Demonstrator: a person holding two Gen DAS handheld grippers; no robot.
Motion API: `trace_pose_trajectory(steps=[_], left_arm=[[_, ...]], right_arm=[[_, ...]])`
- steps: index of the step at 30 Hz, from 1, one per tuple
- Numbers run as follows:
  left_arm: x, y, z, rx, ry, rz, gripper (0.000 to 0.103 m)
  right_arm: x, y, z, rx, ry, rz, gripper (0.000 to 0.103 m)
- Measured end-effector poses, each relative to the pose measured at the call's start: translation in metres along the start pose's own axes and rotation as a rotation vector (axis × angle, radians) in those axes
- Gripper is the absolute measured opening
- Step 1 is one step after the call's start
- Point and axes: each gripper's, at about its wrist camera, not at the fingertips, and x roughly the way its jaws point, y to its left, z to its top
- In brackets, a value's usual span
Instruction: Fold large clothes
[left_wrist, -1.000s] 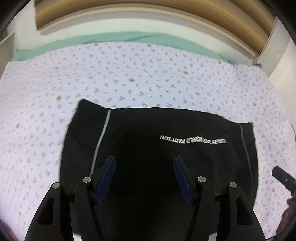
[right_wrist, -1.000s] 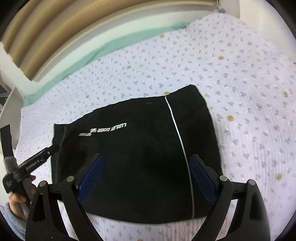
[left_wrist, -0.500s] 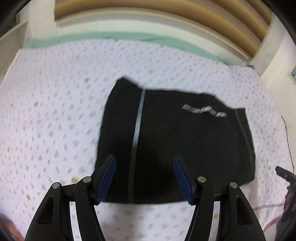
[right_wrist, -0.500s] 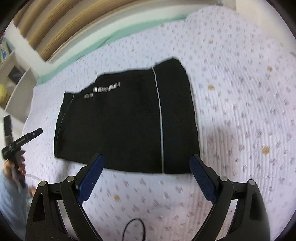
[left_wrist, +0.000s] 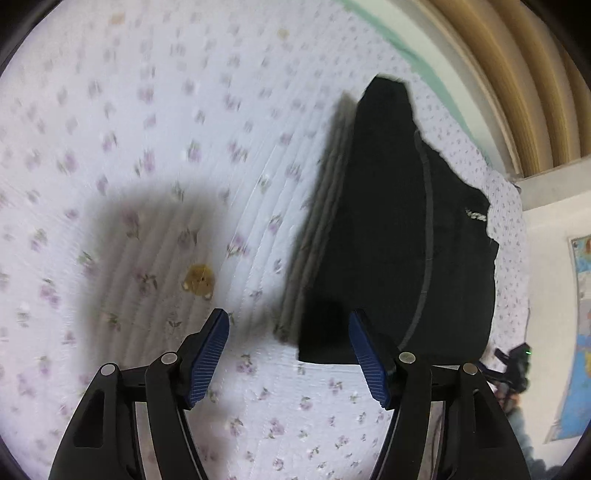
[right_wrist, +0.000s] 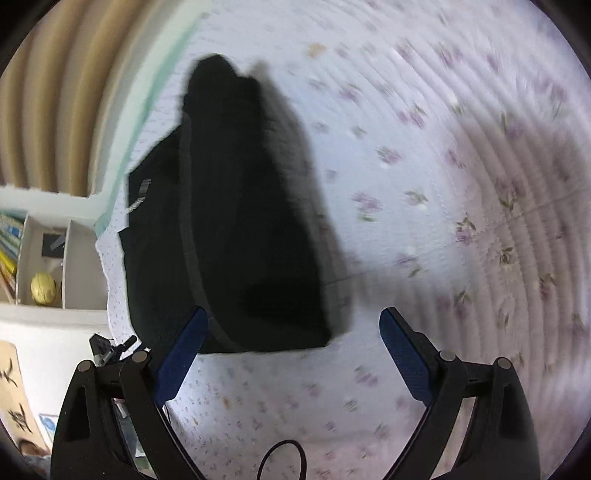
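Floral bedspread (left_wrist: 155, 155) fills the frame, folded black garment (left_wrist: 399, 236) now upper right, left hand-held gripper (left_wrist: 289, 354) opening, empty, right hand-held gripper (right_wrist: 293, 354) wide, empty, both nearer the bed than before.

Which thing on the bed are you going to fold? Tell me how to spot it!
Find the big bed with the white cover dotted with little purple flowers. The only clothing lying flat on it is a black garment, already folded into a block. It is all black, with a thin grey stripe down it and tiny white lettering near one edge.
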Motion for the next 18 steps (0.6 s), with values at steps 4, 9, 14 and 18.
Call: trace_pose_trajectory(steps=[4,9,14,18], left_arm=[[0.022,0.009,0.01,0.007,0.033,-0.082,0.072],[0.043,0.01,0.032,0.017,0.069,-0.254,0.075],[0.064,-0.006,0.06,0.044,0.126,-0.348,0.081],[0.083,-0.037,0.077,0.122,0.167,-0.357,0.083]], right_arm=[[0.019,-0.02,0.013,0.043,0.028,0.095,0.103],[0.032,-0.019,0.033,0.015,0.103,0.208,0.103],[0.052,-0.009,0.061,0.009,0.195,0.229,0.103],[0.074,0.02,0.078,-0.062,0.232,0.233,0.103]])
